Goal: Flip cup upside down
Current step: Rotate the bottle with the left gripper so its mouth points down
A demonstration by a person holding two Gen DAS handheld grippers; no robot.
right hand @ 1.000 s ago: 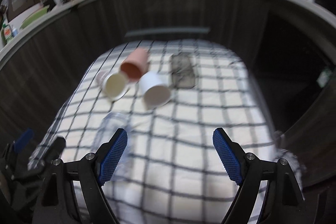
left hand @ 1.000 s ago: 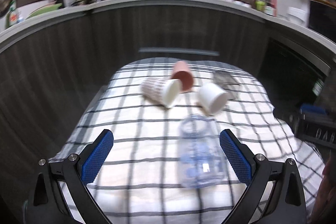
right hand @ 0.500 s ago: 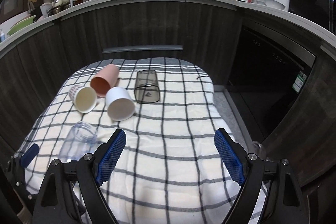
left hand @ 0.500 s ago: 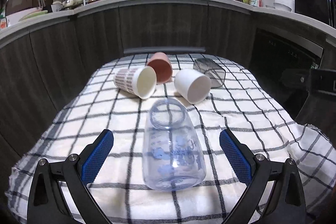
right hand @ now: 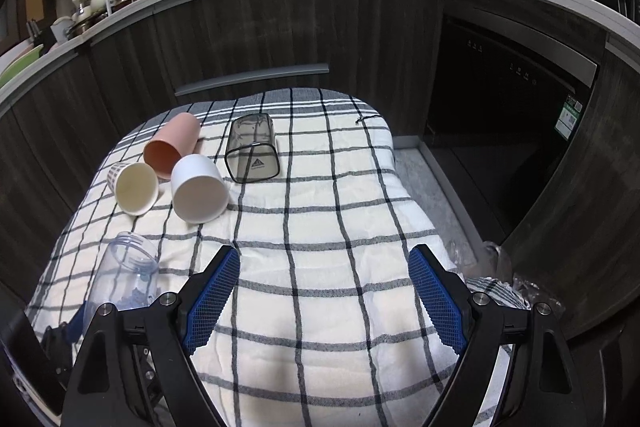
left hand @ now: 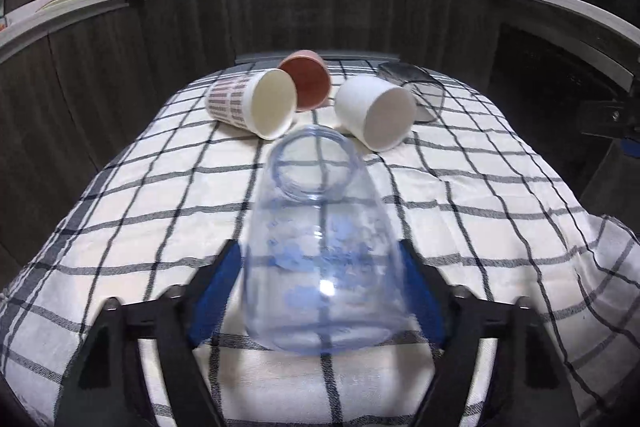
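A clear blue-tinted plastic cup [left hand: 320,259] lies on its side on the checked cloth [left hand: 500,227], mouth pointing away from me. My left gripper [left hand: 320,291] has closed around its wide base, both blue pads against its sides. The cup also shows at the lower left of the right wrist view [right hand: 124,275]. My right gripper [right hand: 322,295] is open and empty above the cloth's near middle.
Further back lie a patterned paper cup [left hand: 252,103], a pink cup [left hand: 306,79], a white cup [left hand: 376,113] and a smoky clear square cup [right hand: 252,151], all on their sides. Dark cabinet fronts [right hand: 280,27] stand behind; the cloth's right edge drops off to a grey floor [right hand: 440,187].
My left gripper has moved forward and its jaws have closed from wide open onto the clear cup's base. My right gripper has stayed open and steadied.
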